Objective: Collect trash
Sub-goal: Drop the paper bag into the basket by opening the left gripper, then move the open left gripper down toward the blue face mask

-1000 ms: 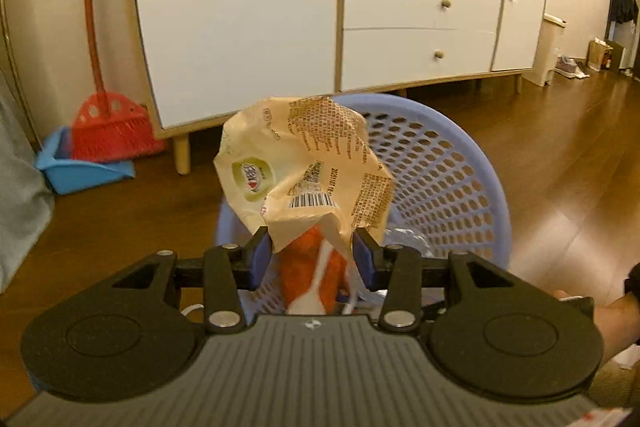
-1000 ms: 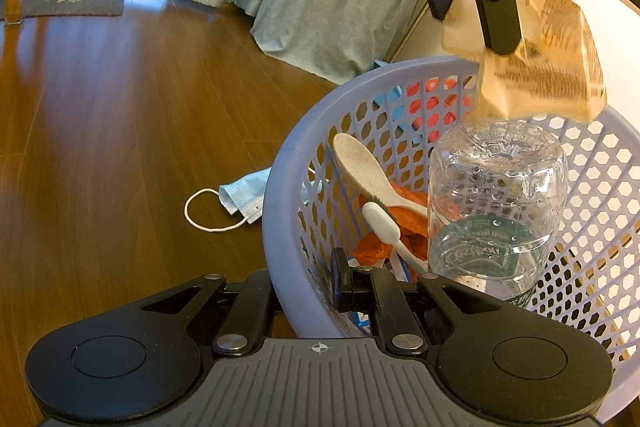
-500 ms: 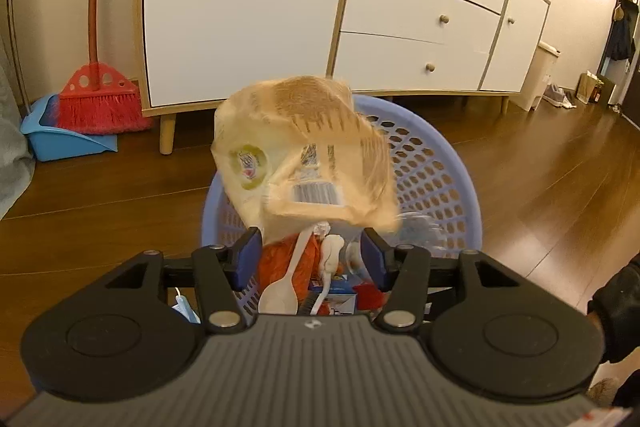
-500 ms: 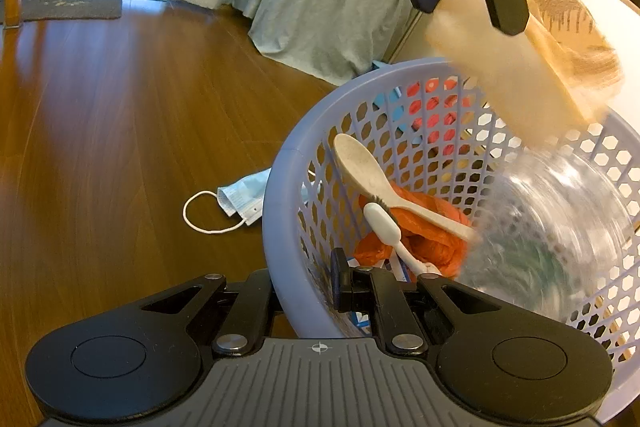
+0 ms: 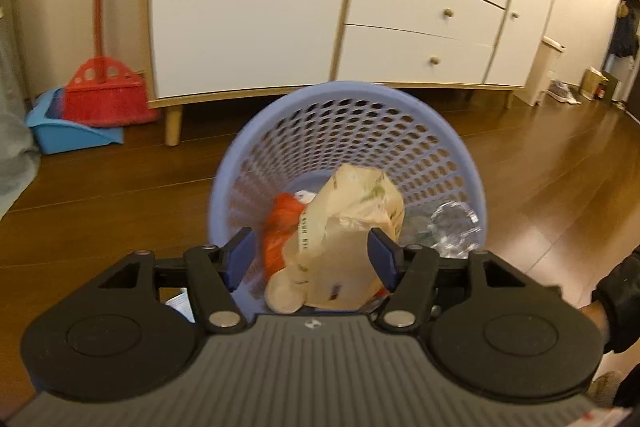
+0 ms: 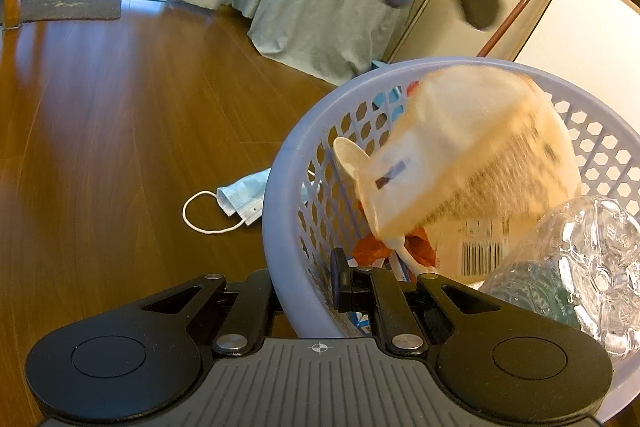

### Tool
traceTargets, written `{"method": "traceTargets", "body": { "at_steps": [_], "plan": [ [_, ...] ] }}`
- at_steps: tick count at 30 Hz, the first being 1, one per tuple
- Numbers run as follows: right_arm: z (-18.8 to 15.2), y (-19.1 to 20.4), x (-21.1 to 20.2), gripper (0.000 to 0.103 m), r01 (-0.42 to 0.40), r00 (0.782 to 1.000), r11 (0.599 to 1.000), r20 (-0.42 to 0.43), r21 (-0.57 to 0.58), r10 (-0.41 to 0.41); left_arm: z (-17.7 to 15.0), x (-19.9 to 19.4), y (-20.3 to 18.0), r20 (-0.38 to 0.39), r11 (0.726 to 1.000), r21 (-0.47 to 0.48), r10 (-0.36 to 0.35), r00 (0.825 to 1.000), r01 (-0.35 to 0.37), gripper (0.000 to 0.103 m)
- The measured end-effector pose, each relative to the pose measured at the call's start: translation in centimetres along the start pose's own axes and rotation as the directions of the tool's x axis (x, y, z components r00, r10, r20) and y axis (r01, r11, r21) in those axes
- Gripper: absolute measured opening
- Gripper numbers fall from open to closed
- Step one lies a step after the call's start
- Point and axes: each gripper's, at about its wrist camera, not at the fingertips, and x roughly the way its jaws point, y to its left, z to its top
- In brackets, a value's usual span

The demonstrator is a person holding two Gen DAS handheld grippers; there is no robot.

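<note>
So left to right: a face mask [image 6: 240,195] lies on open wood floor beside the perforated lavender basket [image 6: 280,195]. Right gripper [image 6: 304,287] clamps its rim. Inside lies a crinkly tan wrapper [image 6: 472,163], then a clear plastic bottle [image 6: 568,259]. Left gripper [image 5: 312,259] hangs spread, empty.

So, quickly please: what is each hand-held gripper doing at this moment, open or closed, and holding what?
Left hand-held gripper: open, holding nothing; the yellow bag is in the basket.
Right hand-held gripper: closed on the basket rim.
</note>
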Motion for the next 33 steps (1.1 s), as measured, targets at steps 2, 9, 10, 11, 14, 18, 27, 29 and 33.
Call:
{"method": "traceTargets", "body": {
  "at_steps": [2, 9, 10, 11, 14, 18, 27, 29, 33],
  "plan": [
    [0.0, -0.1, 0.0, 0.007, 0.0, 1.0, 1.0, 0.0, 0.002, 0.0, -0.8, -0.3, 0.7, -0.004, 0.999, -0.014, 0.031, 1.0, -0.031, 0.06],
    [0.1, -0.1, 0.0, 0.007, 0.001, 1.0, 1.0, 0.001, 0.004, -0.001, -5.3, -1.6, 4.7, -0.056, 0.981, -0.068, 0.181, 0.982, -0.184, 0.063],
    [0.1, -0.1, 0.1, 0.007, 0.001, 1.0, 1.0, 0.001, 0.004, -0.001, -6.1, -1.8, 5.3, -0.064, 0.976, -0.08, 0.2, 0.978, -0.205, 0.063],
    [0.0, -0.1, 0.1, 0.007, 0.001, 1.0, 1.0, 0.001, 0.004, -0.001, -6.8, -1.9, 6.0, -0.074, 0.97, -0.096, 0.216, 0.974, -0.223, 0.063],
    [0.0, 0.0, 0.1, 0.006, 0.002, 1.0, 1.0, 0.001, 0.003, -0.002, -9.2, -2.0, 7.5, -0.106, 0.953, -0.125, 0.263, 0.959, -0.276, 0.063],
    [0.1, 0.0, 0.2, 0.006, 0.006, 1.0, 1.0, 0.003, -0.005, -0.006, -11.4, -1.4, 8.2, -0.126, 0.945, -0.143, 0.278, 0.952, -0.295, 0.063],
    [0.1, 0.0, 0.7, 0.006, 0.017, 1.0, 1.0, 0.004, -0.007, -0.017, -12.7, 1.9, 8.2, -0.141, 0.949, -0.101, 0.284, 0.948, -0.299, 0.063],
    [0.0, 0.0, 0.7, 0.006, 0.017, 1.0, 1.0, 0.004, -0.013, -0.017, -12.8, 3.1, 8.2, -0.148, 0.954, -0.086, 0.274, 0.95, -0.288, 0.063],
    [0.0, -0.3, 0.7, 0.006, 0.022, 1.0, 1.0, 0.005, -0.012, -0.022, -13.1, 5.3, 8.4, -0.167, 0.96, -0.068, 0.257, 0.952, -0.271, 0.063]
  ]
}}
